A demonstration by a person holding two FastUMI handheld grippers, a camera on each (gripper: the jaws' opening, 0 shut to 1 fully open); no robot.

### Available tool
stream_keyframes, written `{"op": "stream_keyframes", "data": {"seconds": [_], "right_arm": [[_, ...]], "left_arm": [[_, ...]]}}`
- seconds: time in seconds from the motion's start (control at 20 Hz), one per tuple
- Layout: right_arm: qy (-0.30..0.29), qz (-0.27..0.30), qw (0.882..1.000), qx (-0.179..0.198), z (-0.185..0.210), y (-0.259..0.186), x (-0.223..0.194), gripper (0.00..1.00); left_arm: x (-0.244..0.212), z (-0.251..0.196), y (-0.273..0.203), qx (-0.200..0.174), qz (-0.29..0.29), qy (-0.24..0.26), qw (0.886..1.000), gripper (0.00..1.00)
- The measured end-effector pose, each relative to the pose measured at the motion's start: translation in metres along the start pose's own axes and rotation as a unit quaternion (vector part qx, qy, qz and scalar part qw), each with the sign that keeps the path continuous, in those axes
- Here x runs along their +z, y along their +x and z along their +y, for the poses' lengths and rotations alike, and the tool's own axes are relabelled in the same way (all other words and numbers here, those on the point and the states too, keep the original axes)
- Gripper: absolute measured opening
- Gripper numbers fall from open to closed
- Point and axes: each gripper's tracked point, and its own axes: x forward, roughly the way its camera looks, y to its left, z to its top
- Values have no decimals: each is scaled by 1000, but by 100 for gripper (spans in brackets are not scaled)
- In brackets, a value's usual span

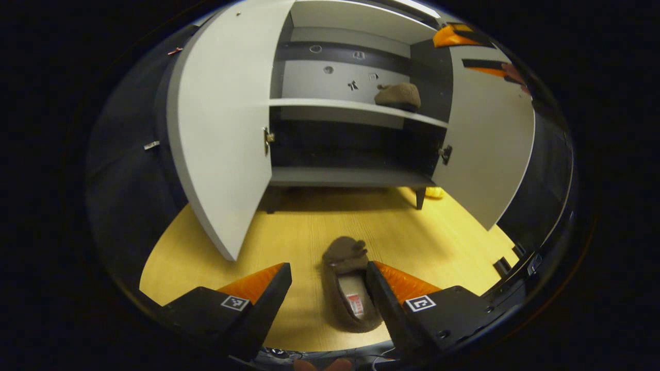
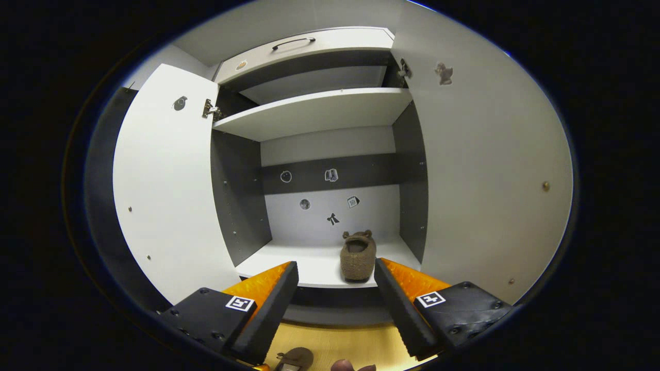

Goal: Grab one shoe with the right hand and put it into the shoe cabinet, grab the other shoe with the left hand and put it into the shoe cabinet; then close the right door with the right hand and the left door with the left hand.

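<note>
One brown slipper [image 2: 357, 257] already sits on the middle shelf [image 2: 309, 265] of the shoe cabinet [image 2: 314, 116], toward the right side with its heel facing out — a placement that leaves the left of the shelf free for its mate. The other slipper [image 1: 349, 286] lies on the wooden floor [image 1: 309, 232] in front of the cabinet, toe pointing toward it, so a straight reach from behind can take it by the heel end.

The left hand-held gripper [image 1: 330, 288] hangs over that slipper with its fingers spread wide; the slipper lies between them, nearer the finger at 3 o'clock, and may be brushing it — the fisheye makes contact hard to judge. Nothing is gripped yet. The right hand-held gripper [image 2: 335, 288] is also spread apart and empty, pointing into the cabinet with the shelved slipper just beyond its tips at 12 o'clock.

Both doors stand open: the left door [image 1: 221, 139] at 10 o'clock in the left gripper view, the right door [image 1: 490, 139] at 2 o'clock. Picking up the floor slipper looks like the step in hand.
</note>
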Motion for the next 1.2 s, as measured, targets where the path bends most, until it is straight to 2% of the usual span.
{"op": "stream_keyframes", "data": {"seconds": [0.1,0.15,0.3,0.4,0.45,0.6,0.7,0.8,0.85,0.95,1.05,1.2], "right_arm": [[-5,-13,1000,10,1,-15,6,100],[-10,-16,1000,12,-1,-24,6,98],[-23,-23,999,3,-12,-51,9,98],[-14,-18,1000,1,-14,-70,8,98],[-16,-15,1000,0,-16,-77,7,98],[-24,-14,1000,-6,-27,-90,11,98],[-22,-11,1000,-12,-34,-98,10,98],[-27,-9,999,-18,-41,-103,9,98],[-29,-7,999,-20,-44,-106,6,98],[-27,-1,999,-20,-47,-111,3,98],[-24,0,999,-21,-52,-113,4,98],[-17,-1,1000,-21,-59,-117,7,98]], "left_arm": [[-15,-1,16,-2,12,11,1000,94],[-19,0,24,-2,13,13,1000,93],[-30,5,52,3,13,20,1000,91],[-32,8,70,10,1,19,1000,84],[-33,7,79,9,-2,18,1000,77],[-38,1,100,3,-8,17,1000,67],[-32,-4,110,1,-18,19,1000,57],[-33,-7,118,8,-11,23,1000,43],[-34,-4,121,18,-5,33,999,31],[-31,-4,124,28,0,50,998,17],[-31,-2,121,34,17,55,998,11],[-19,-5,107,36,27,46,998,8]]}}
